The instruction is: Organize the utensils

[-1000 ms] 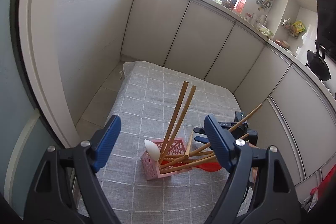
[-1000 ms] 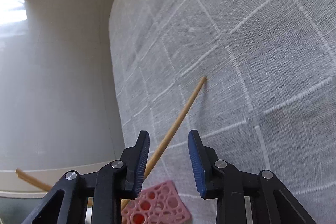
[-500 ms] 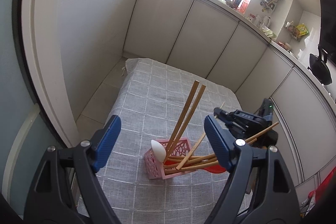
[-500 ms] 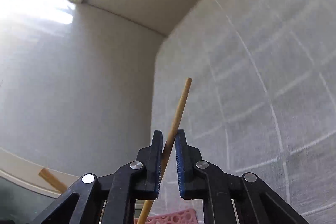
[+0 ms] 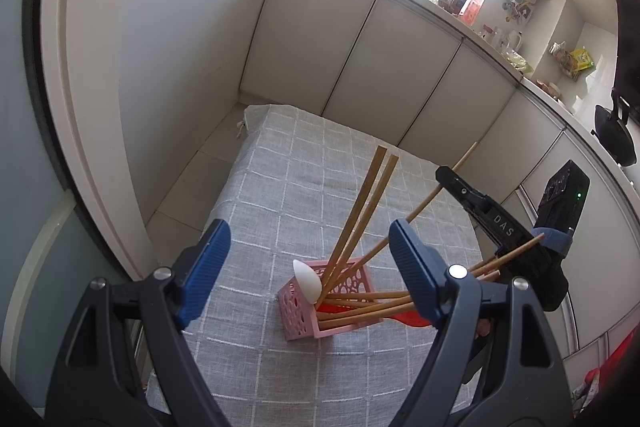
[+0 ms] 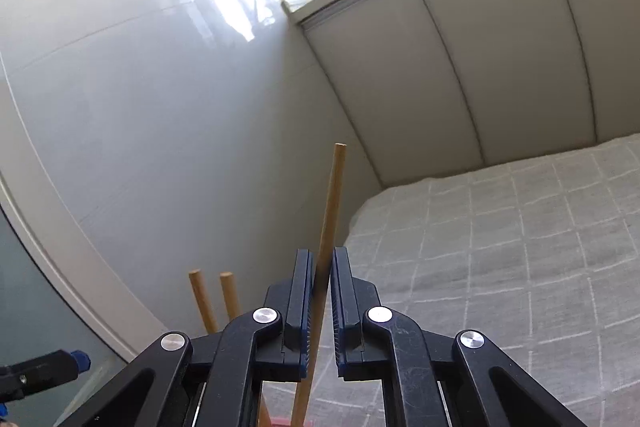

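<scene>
The right claw (image 6: pixel 320 291) is pinching a thin round wooden chopstick (image 6: pixel 330 203). The left claw (image 5: pixel 308 267) is hovering spread above the pink perforated plastic basket (image 5: pixel 308 311)

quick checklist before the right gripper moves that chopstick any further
1. Right gripper clamped on the chopstick: ok, its jaws have just closed on the shaft.
2. Grip position: ok, held mid-shaft, with a long end past the jaws.
3. Chopstick's lower end clear of the pink basket: cannot tell, it is hidden behind the left gripper's finger.
4. Pink basket steady on the grey cloth: ok, it sits flat.
5. Other chopsticks out of the way: not ok, several lean across the basket beside the held one.
6. Left gripper clear: ok, open and holding nothing.
</scene>
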Tool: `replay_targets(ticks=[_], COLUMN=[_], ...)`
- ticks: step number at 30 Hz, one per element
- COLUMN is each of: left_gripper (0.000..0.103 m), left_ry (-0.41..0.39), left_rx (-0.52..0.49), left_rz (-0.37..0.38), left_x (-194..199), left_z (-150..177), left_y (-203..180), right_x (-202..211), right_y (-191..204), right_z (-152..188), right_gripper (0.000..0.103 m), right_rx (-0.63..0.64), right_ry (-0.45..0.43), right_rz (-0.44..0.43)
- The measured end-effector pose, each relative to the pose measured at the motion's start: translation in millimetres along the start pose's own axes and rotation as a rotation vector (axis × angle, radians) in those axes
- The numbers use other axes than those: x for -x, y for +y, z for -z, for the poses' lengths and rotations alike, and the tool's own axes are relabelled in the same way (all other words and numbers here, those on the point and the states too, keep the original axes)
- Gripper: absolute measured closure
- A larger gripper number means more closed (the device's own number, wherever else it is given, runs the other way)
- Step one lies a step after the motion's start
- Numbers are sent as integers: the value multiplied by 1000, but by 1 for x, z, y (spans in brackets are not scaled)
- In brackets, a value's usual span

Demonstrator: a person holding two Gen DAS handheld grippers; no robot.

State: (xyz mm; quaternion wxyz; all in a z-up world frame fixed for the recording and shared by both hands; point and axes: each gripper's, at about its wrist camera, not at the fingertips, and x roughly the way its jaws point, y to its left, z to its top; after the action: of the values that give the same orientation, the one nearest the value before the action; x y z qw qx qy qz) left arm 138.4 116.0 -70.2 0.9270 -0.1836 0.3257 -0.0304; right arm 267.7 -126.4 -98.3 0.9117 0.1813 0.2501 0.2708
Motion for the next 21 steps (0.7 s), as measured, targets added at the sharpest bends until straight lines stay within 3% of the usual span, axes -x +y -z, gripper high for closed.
replay_targets(ticks=[6, 10, 13, 15, 21], left_gripper=[21, 21, 21, 21, 21], left_ry=[0, 7, 11, 15, 36], left_rx=[5, 8, 5, 3, -16], left_rz=[2, 5, 4, 5, 4], left_x=[0, -1, -2, -3, 0], left_z=[0, 0, 0, 0, 1], left_y=[2, 1, 1, 0, -9], right_x=[-23, -29, -26, -21, 20], right_y=[4, 8, 1, -3, -7], right_z=[16, 17, 13, 10, -17], right_gripper=[96, 94, 80, 62, 53], right_rx=[35, 41, -2, -31, -55], right_ry=[110, 155, 165, 157, 129], right_rz=[-99, -113, -117, -108, -5])
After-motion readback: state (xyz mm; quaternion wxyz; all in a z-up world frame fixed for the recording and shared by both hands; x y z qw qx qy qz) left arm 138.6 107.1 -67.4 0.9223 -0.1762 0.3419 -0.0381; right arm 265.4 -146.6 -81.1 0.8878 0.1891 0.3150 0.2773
